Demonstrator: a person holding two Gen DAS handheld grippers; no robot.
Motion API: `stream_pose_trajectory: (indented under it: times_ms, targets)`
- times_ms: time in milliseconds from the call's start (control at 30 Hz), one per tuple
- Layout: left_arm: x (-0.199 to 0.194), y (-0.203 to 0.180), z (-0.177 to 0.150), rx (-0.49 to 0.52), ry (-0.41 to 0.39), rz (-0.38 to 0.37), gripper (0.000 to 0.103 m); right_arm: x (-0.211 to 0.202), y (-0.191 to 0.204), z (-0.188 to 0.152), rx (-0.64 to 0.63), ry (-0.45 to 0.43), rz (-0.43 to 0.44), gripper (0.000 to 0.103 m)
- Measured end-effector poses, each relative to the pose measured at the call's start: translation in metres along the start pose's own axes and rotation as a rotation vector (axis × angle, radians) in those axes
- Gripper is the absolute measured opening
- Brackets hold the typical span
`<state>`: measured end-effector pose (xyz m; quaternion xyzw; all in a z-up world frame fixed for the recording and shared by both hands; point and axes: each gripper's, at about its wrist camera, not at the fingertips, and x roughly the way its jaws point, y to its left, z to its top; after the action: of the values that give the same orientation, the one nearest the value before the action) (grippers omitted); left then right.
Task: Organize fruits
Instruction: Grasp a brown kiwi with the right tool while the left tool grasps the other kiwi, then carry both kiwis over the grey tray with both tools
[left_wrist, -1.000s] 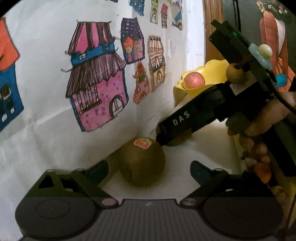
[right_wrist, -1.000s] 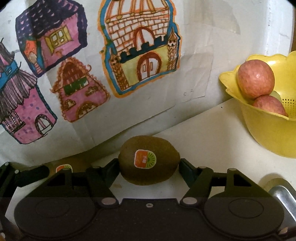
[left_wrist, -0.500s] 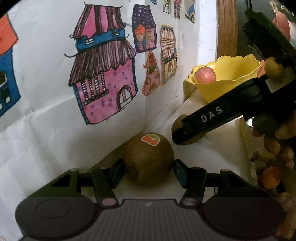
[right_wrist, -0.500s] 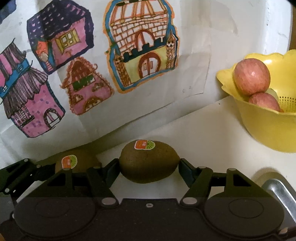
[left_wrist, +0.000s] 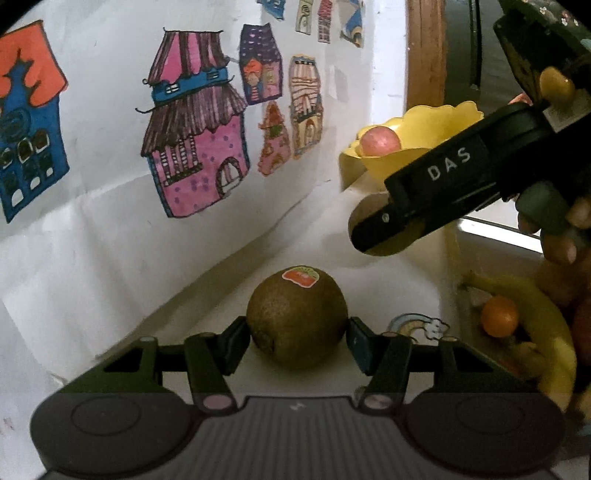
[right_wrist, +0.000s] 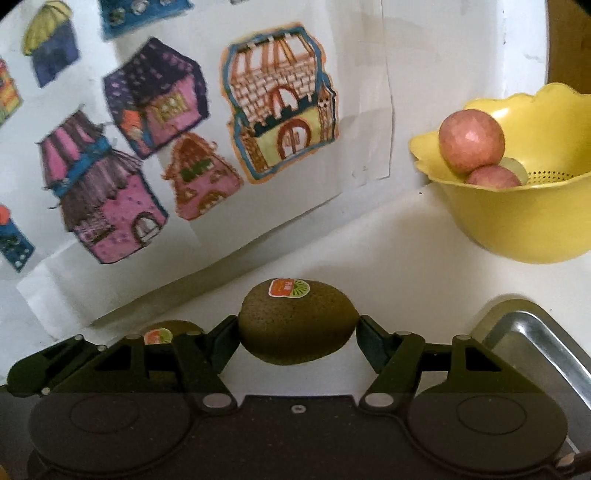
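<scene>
**Two kiwis, two grips**

At lower centre of the left wrist view, my left gripper (left_wrist: 297, 334) is clamped on a stickered kiwi (left_wrist: 297, 321). In the right wrist view, my right gripper (right_wrist: 297, 334) pinches a second kiwi (right_wrist: 295, 321) at lower centre; the yellow colander (right_wrist: 524, 229) with apples (right_wrist: 471, 142) sits upper right.

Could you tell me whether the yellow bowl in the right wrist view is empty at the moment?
No, the yellow bowl holds at least two reddish apples, one stacked above the other against its left rim.
</scene>
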<state>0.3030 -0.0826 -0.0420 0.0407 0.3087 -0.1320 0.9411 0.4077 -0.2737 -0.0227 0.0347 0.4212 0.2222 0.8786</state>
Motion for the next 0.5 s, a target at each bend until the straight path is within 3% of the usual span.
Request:
stream_pose_trajectory:
  times_ms: [500]
  targets:
    - [-0.025,-0.021,0.003,0.014,-0.019,-0.058,0.060,-0.056,0.004,-0.023,0.009,-0.059,-0.010,0.070]
